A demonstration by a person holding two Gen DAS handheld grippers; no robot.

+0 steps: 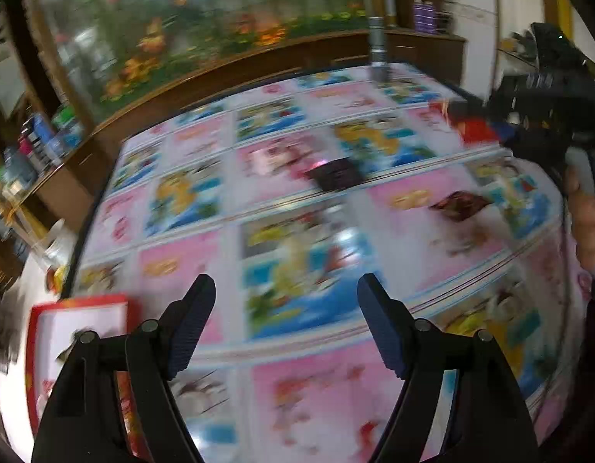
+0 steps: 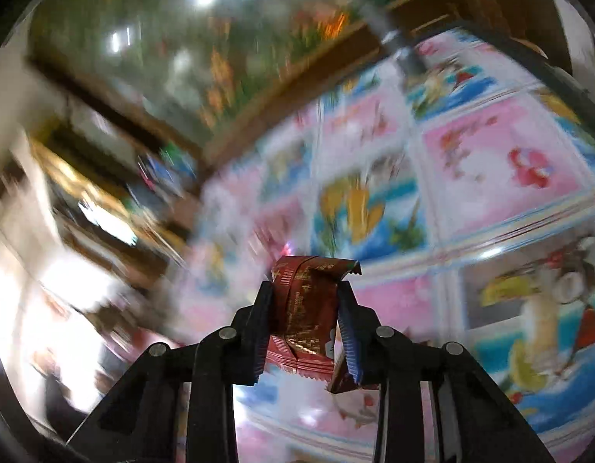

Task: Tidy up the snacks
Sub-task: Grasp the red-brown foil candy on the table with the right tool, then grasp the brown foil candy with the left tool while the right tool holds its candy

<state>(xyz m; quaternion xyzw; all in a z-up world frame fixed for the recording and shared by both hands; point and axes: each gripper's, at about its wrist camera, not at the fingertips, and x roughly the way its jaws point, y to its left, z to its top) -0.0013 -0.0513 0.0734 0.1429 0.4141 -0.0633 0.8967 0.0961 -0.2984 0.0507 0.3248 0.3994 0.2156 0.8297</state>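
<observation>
My right gripper point(image 2: 307, 293) is shut on a dark red snack packet with gold print point(image 2: 303, 320), crumpled between the pads and lifted above the table. In the left wrist view that gripper point(image 1: 467, 115) shows at the far right with something red in it, a hand on its handle. My left gripper point(image 1: 286, 289) hangs open over the patterned tablecloth point(image 1: 297, 239) with nothing between its fingers. Two more dark snack packets lie on the cloth, one near the middle point(image 1: 336, 175) and one further right point(image 1: 459, 204). A red-rimmed box point(image 1: 79, 316) sits at the lower left.
A pink and blue picture cloth covers the table point(image 2: 490, 162). A long fish tank point(image 1: 205, 27) on a wooden cabinet runs behind it. Bottles and cans point(image 1: 39, 142) crowd a shelf on the left. A metal pole point(image 1: 378, 38) stands at the table's far edge. Both views are blurred.
</observation>
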